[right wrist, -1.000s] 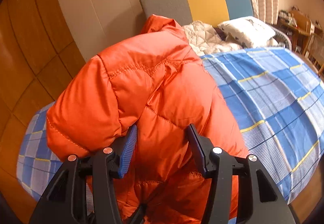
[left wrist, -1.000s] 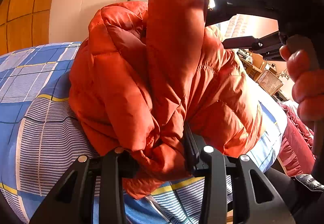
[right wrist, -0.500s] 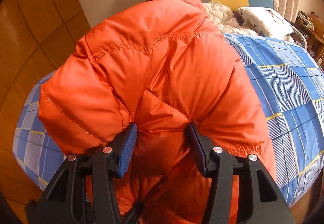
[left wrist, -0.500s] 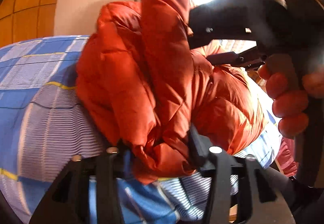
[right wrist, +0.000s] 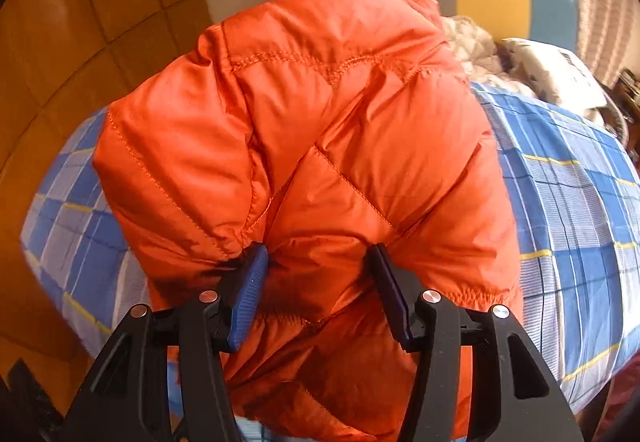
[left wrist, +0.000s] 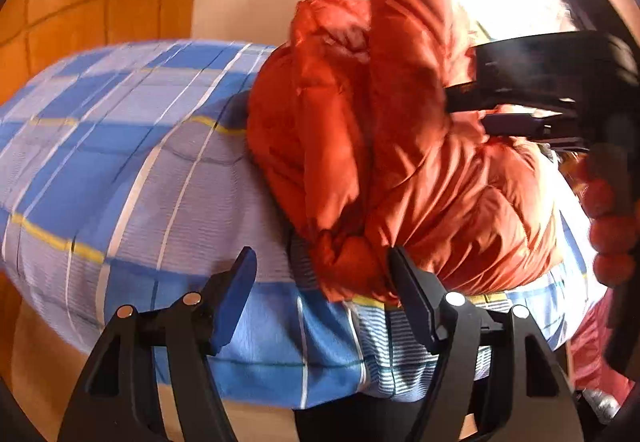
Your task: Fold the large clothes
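- Puffy orange quilted jacket (left wrist: 400,146): bunched on blue plaid bedspread (left wrist: 120,162), folding judged unfinished.
- Left gripper (left wrist: 320,282): jaws just opened wide, jacket released.
- Right gripper (right wrist: 318,274): clamped on jacket.

No readable text, label, brand, number or sign anywhere in view

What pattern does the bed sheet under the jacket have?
The bed sheet is blue-and-white plaid with thin yellow lines, clearest in the right wrist view.
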Available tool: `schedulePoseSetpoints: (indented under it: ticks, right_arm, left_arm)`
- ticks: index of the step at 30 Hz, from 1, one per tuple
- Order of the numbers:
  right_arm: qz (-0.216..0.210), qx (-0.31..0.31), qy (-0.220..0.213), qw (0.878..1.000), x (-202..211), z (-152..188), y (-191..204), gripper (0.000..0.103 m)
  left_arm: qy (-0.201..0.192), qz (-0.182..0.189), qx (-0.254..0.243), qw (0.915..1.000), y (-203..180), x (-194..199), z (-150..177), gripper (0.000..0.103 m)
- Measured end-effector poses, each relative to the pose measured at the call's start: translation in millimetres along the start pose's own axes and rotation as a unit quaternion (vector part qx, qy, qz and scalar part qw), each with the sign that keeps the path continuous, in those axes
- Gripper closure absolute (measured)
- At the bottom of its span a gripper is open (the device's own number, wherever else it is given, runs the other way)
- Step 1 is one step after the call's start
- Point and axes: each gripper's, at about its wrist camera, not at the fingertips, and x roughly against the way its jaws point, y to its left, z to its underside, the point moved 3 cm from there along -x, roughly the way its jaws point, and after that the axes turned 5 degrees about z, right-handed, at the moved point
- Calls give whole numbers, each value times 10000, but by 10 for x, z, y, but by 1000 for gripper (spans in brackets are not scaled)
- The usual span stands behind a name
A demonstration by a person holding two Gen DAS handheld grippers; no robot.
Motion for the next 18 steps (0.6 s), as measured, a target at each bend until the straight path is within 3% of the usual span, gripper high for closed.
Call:
schedulePoseSetpoints:
  ticks: [7, 12, 18]
  right_arm:
    - [-194, 1097, -297, 9933, 147, -147, -31, 49]
    - [-177, 2188, -484, 9744, 213, -230, 135, 49]
    - [-296, 2943, -343, 9547, 190, -246, 207, 49]
  left_arm:
    - [124, -345, 96, 9993, -33, -22, 3, 31]
    - [256, -514, 287, 9979, -33, -35, 34, 31]
    - [369, -610, 804, 9942, 33, -41, 85, 24]
